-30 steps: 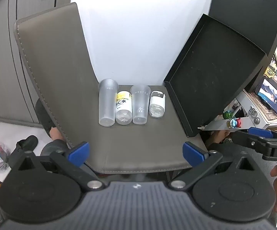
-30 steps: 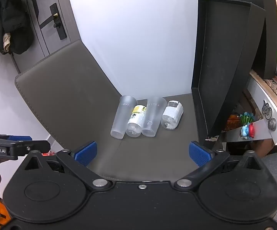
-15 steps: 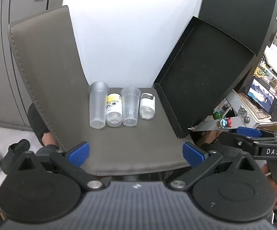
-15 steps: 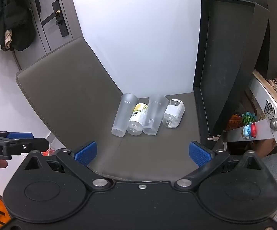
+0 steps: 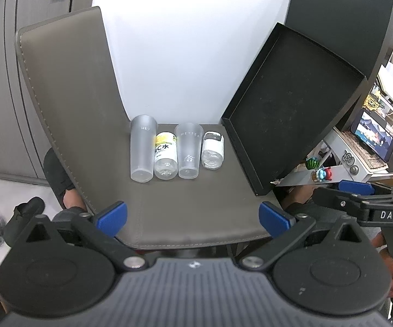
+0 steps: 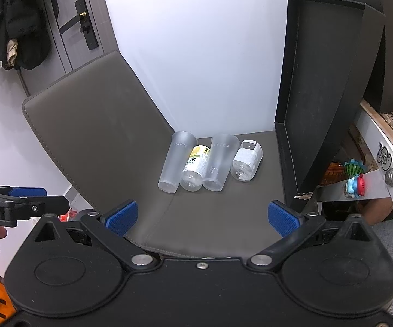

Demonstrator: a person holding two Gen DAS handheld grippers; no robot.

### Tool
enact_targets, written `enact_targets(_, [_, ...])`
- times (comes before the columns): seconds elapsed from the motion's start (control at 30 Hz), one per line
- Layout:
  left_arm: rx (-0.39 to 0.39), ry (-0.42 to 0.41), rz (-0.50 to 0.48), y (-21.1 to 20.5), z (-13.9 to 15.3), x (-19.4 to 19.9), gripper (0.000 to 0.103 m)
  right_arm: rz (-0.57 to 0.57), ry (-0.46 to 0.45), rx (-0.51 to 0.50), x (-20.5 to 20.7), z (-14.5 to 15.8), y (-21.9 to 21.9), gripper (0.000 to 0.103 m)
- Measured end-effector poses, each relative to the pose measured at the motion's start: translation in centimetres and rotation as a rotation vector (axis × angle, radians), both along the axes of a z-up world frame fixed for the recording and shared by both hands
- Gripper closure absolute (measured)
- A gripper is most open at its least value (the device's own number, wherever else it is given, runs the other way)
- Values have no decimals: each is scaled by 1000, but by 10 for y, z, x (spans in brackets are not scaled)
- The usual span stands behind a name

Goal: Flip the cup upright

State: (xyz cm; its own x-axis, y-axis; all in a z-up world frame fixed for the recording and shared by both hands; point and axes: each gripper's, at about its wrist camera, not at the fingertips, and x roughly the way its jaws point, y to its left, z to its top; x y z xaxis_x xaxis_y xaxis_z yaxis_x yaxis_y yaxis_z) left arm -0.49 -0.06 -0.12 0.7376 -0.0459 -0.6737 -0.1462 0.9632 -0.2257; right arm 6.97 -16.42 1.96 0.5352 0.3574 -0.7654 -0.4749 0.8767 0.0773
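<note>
Left wrist — grey mat (image 5: 196,204), white wall (image 5: 191,54).

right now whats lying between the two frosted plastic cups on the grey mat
A yellow-labelled clear bottle lies on its side between the two frosted plastic cups, touching both; both wrist views show it.

White wall (image 6: 201,54) behind; grey door (image 6: 82,30) with black handle left.

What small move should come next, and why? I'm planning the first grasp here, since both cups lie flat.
Probably ease the left gripper forward toward the leftmost cup. Its jaws are open and well short of the row. That cup lies on its side on the grey mat, pressed against the yellow-label bottle but free on its outer side, so it looks the easiest to grasp.
</note>
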Motion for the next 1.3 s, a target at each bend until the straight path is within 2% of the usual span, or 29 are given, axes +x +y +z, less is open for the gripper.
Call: enact_targets(1.3, [-4, -14, 23, 4, -3, -4, 1, -4, 6, -6, 3, -2, 2, 0])
